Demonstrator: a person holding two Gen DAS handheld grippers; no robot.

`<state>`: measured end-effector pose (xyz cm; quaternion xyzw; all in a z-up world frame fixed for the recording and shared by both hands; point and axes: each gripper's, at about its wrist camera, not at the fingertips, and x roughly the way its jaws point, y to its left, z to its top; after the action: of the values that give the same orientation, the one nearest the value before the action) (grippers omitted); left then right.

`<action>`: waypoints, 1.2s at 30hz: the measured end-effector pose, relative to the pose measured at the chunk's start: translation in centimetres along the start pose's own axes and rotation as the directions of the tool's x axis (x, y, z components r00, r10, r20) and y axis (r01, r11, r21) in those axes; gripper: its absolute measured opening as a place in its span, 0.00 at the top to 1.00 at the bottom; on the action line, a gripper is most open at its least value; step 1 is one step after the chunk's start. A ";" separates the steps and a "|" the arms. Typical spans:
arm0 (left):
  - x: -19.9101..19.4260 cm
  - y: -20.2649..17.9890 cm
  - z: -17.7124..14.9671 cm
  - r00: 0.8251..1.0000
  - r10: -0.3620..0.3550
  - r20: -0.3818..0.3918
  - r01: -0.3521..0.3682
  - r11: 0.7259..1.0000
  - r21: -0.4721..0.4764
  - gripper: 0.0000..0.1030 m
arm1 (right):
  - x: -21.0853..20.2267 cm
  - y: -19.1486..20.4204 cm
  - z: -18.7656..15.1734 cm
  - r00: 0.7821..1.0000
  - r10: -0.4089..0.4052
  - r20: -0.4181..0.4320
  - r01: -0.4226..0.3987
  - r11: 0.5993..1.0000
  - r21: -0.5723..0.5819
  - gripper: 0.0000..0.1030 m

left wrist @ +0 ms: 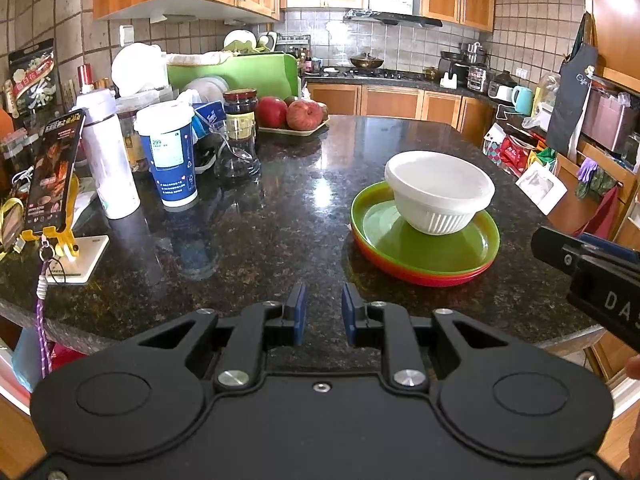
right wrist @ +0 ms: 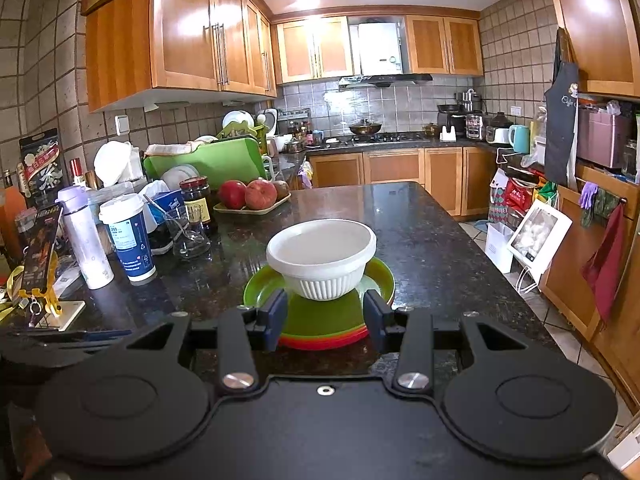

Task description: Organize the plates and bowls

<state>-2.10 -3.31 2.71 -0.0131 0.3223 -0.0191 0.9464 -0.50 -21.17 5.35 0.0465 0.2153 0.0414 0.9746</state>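
Observation:
A white ribbed bowl point(left wrist: 439, 193) sits upright on a stack of plates, green plate point(left wrist: 432, 246) on top, orange and red ones beneath, on the dark granite counter point(left wrist: 260, 232). My left gripper point(left wrist: 323, 312) is open and empty, low over the counter, left of and nearer than the stack. In the right wrist view the bowl point(right wrist: 322, 254) and green plate point(right wrist: 320, 312) lie straight ahead. My right gripper point(right wrist: 326, 316) is open and empty, its blue fingers either side of the near part of the stack. Its body shows at the right edge of the left wrist view point(left wrist: 592, 276).
At the left stand a phone on a yellow stand point(left wrist: 52, 176), a white bottle point(left wrist: 108, 156), a blue cup point(left wrist: 172, 156), a glass with a spoon point(left wrist: 236, 152) and a dark jar point(left wrist: 240, 108). A tray of apples point(left wrist: 292, 118) sits behind. The counter's edge runs at the right.

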 end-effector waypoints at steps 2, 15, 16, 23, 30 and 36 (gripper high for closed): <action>0.0 0.1 0.0 1.000 -0.001 0.000 0.001 1.000 -0.005 0.71 | 0.0 0.0 0.0 1.000 0.001 -0.002 -0.001 1.000 -0.002 0.58; -0.1 0.2 0.1 1.000 -0.015 0.010 0.015 1.000 0.002 0.71 | 0.2 -0.1 0.0 1.000 0.005 -0.008 -0.005 1.000 -0.001 0.58; -0.1 0.2 0.1 1.000 -0.017 0.009 0.017 1.000 0.000 0.71 | 0.2 0.0 0.0 1.000 0.005 -0.009 -0.005 1.000 -0.003 0.58; -0.1 0.1 0.1 1.000 -0.018 0.011 0.018 1.000 0.000 0.71 | 0.3 0.1 0.0 1.000 0.006 -0.009 -0.006 1.000 -0.002 0.58; 0.1 0.1 0.1 1.000 -0.021 0.002 0.021 1.000 -0.001 0.71 | 0.6 -0.1 0.0 1.000 0.008 -0.015 -0.008 1.000 0.001 0.58; 0.4 -0.2 0.3 1.000 -0.027 -0.002 0.027 1.000 0.010 0.71 | 0.9 -0.2 0.0 1.000 0.006 -0.018 -0.006 1.000 0.002 0.58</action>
<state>-1.65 -3.52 2.70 -0.0125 0.3230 -0.0337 0.9457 0.32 -21.25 5.00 0.0478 0.2241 0.0444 0.9724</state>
